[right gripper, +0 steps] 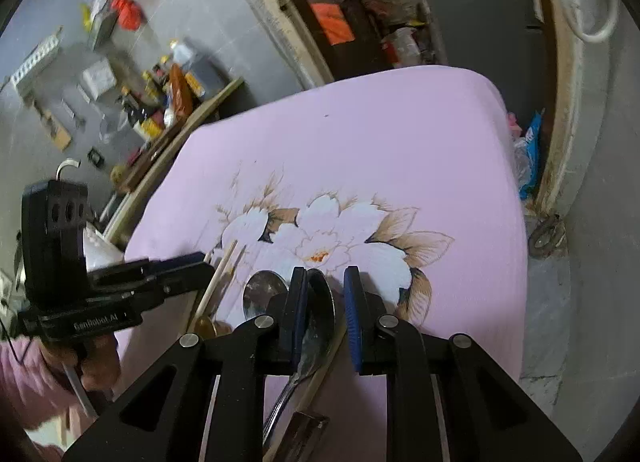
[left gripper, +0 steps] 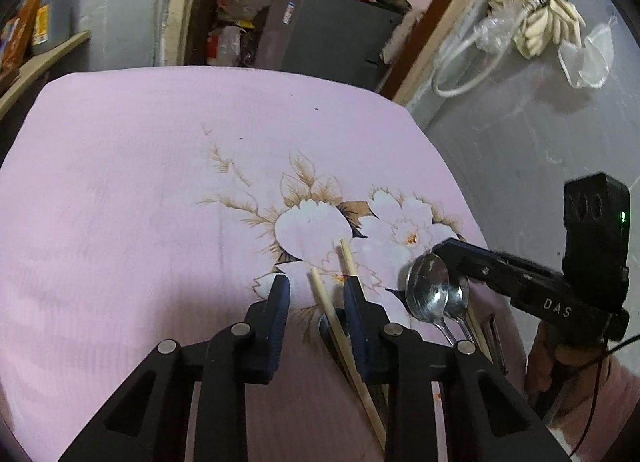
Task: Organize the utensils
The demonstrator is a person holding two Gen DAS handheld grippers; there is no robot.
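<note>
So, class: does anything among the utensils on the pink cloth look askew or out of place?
Yes. The chopsticks are splayed, tips apart instead of parallel, with one partly hidden by the open left gripper. The two spoons overlap, bowls up. Nothing looks spilled or broken.

grippers: left gripper (left gripper: pixel 314 294) and right gripper (right gripper: pixel 326 298), black frames, blue pads, silver screws
markings: "DAS", "GenRobot.AI"
light: green
sleeves: pink
</note>
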